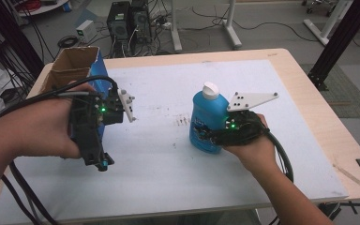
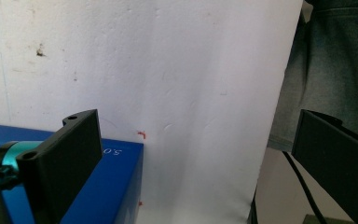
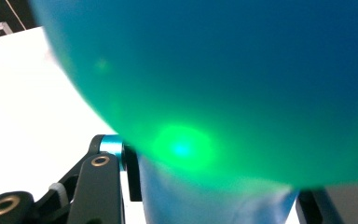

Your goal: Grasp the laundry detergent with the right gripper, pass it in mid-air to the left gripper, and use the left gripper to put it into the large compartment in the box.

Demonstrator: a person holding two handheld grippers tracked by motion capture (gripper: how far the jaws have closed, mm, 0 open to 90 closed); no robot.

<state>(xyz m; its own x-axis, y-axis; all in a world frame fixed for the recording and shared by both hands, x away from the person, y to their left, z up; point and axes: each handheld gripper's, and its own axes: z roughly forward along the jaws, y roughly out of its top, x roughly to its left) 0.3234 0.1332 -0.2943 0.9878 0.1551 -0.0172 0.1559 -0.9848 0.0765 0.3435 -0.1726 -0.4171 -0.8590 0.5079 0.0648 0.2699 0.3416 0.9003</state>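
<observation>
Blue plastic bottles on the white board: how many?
1. The blue plastic bottle with a white cap stands upright right of centre on the white board, gripped by the right gripper. None seems hidden.

From above my side of the desk, my high view looks forward and down over the white foam sheet point(image 1: 159, 164) covering the pale wooden desk point(image 1: 304, 89). My left claw's point(image 1: 102, 164) camera looks closely along its jaws across that sheet, beside the blue cardboard box point(image 2: 98, 196). My right claw's point(image 1: 205, 136) camera sits pressed against the blue plastic bottle with white cap point(image 3: 223, 84), blurred; both upper views share that bottle.
</observation>
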